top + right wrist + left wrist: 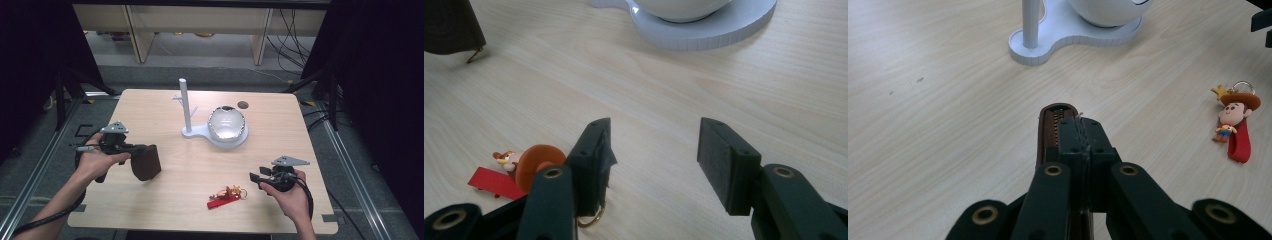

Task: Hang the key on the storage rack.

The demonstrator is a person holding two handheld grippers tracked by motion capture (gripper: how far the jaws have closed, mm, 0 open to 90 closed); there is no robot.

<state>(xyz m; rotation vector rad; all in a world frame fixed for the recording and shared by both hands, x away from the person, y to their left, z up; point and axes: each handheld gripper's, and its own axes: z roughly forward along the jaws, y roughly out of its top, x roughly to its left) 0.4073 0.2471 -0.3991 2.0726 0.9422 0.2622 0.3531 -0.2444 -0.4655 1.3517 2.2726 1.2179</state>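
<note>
A brown pouch point(145, 161) is clamped between the closed jaws of the left gripper point(131, 148), at the nine o'clock side of the table point(165, 210). The right gripper point(256, 178) is held with its jaws wide apart and nothing between them, just beside a keychain point(226, 195) lying at six o'clock. A white stand point(210, 131) is placed toward twelve o'clock.

Matt pale wood-grain table point(165, 205); glossy white dome point(226, 122) on matt plastic stand point(220, 141); nearby, brown leather-look pouch point(146, 161) w/ metal zip.
</note>
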